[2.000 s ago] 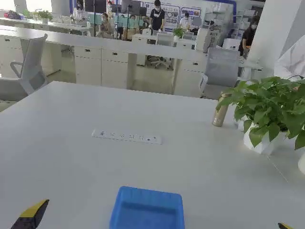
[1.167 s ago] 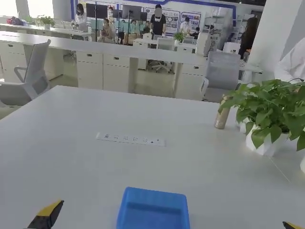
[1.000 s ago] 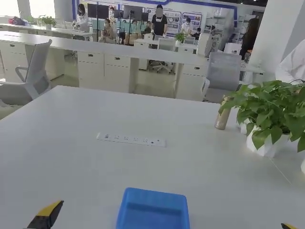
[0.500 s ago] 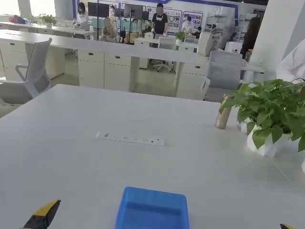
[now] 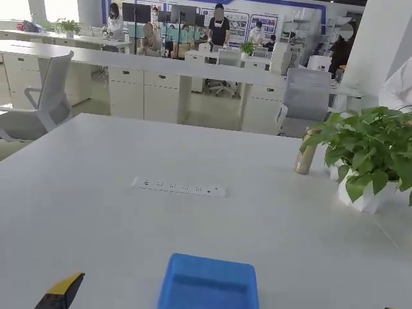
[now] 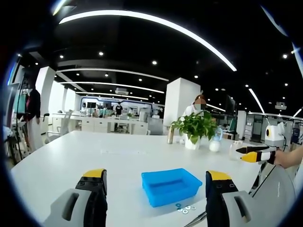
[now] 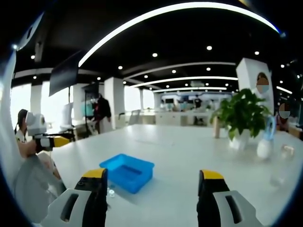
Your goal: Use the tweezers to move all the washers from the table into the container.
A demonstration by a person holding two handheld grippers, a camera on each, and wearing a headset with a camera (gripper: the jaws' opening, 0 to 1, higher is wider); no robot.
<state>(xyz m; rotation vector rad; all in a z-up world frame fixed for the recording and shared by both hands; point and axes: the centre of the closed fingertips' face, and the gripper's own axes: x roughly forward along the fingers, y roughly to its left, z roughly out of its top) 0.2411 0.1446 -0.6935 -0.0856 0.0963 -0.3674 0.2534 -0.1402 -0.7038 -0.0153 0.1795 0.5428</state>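
Left claw (image 6: pixel 156 174) and right claw (image 7: pixel 152 173), both spread apart, hovered over the tabletop (image 6: pixel 94 156), apparently readying for washers (image 6: pixel 185 208) beside the container (image 6: pixel 170 185).

The white counter (image 5: pixel 96 193) carries a blue container (image 5: pixel 207 283) with washers (image 6: pixel 185 208) just beside it, a power strip (image 5: pixel 179 187) farther back, and a bottle (image 5: pixel 305 154) near a potted plant (image 5: pixel 367 151).

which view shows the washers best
Left gripper view: the washers cluster plainly before the blue container. Right gripper view gives a tiny glint beside it; head view cuts off at the container.
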